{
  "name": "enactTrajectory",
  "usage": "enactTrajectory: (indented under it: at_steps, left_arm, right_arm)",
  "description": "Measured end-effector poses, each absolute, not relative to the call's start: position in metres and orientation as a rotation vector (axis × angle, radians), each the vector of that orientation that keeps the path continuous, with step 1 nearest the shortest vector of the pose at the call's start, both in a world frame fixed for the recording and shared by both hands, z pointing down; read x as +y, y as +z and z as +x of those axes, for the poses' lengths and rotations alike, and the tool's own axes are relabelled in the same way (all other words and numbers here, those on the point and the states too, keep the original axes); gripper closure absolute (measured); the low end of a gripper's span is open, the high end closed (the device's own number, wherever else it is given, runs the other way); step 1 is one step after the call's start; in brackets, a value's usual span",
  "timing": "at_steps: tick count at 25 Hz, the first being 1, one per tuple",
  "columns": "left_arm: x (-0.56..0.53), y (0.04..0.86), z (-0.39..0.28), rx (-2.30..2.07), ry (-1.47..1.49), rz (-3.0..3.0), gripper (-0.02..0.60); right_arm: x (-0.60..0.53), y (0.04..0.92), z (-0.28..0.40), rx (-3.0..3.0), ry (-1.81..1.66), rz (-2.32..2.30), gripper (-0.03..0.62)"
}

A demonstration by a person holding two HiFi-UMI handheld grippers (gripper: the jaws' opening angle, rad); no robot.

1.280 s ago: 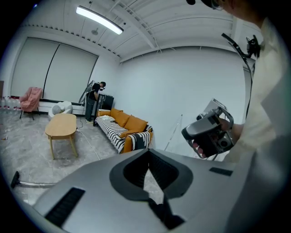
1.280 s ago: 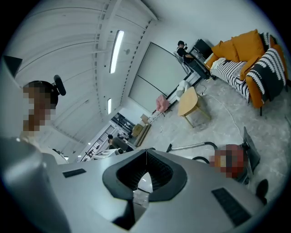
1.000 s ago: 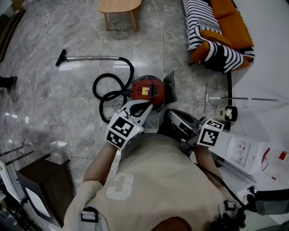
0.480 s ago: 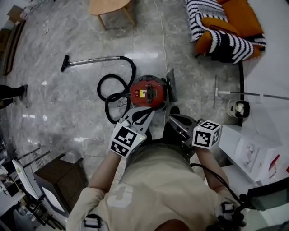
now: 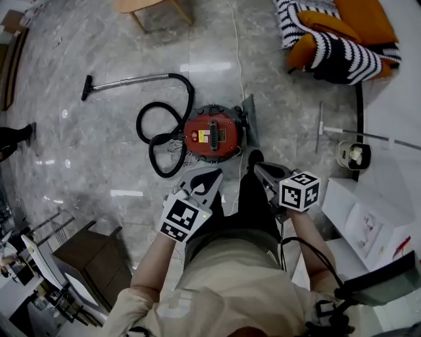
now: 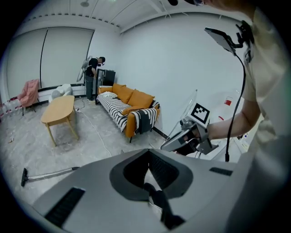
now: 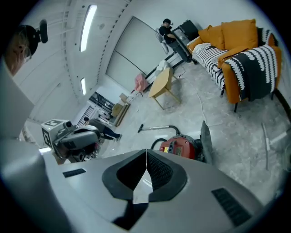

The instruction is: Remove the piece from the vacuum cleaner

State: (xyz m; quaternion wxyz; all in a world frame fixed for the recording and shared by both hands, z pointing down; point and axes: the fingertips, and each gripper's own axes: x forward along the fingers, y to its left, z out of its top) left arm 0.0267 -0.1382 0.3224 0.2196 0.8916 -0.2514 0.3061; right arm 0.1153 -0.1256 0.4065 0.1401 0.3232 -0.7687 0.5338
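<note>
Both of your grippers hang low in front of your body, over the grey marble-look floor [image 5: 99, 151]. The left gripper [image 5: 209, 172] has its jaws together with nothing between them. The right gripper [image 5: 258, 167] is closed and empty too, and neither touches anything.

Just beyond their tips, the red vacuum cleaner [image 5: 212, 135] sits on open floor, well clear of every wall. Its black hose [image 5: 158, 135] meets the body on the left as you look down and coils in loops on the tiles. From there it arcs into a metal wand [image 5: 128, 81], which lies flat and ends in a black nozzle [image 5: 86, 87] further left. A dark flat panel [image 5: 250, 115] stands upright just beside the vacuum's right side.

A white cable [image 5: 235, 49] runs over the floor from near the vacuum towards the far end of the room, passing a wooden table [image 5: 148, 6]. Along the right-hand wall stands an orange sofa [image 5: 368, 20] with a black-and-white striped blanket [image 5: 342, 59] over it. Nearer you on that side, a thin pole [image 5: 375, 137] lies on the floor beside a small round container [image 5: 355, 155]. White boxes [image 5: 365, 220] sit close to the wall, and a dark cabinet [image 5: 82, 258] stands at your lower left. At the far end, near a large covered window [image 6: 59, 57], another person [image 6: 92, 75] stands at some equipment.
</note>
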Motion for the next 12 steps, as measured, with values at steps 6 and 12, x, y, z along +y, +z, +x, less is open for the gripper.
enactTrajectory:
  at_steps: [6,12]
  left_arm:
    - [-0.142,0.366,0.022,-0.703,0.865,2.41,0.578]
    - [-0.144,0.415,0.02,-0.724,0.842,2.336,0.578]
  right_arm:
    - [-0.127,0.497,0.119,-2.039,1.581,0.895,0.591]
    - [-0.122,0.563,0.115,-1.97,1.631,0.842,0.591]
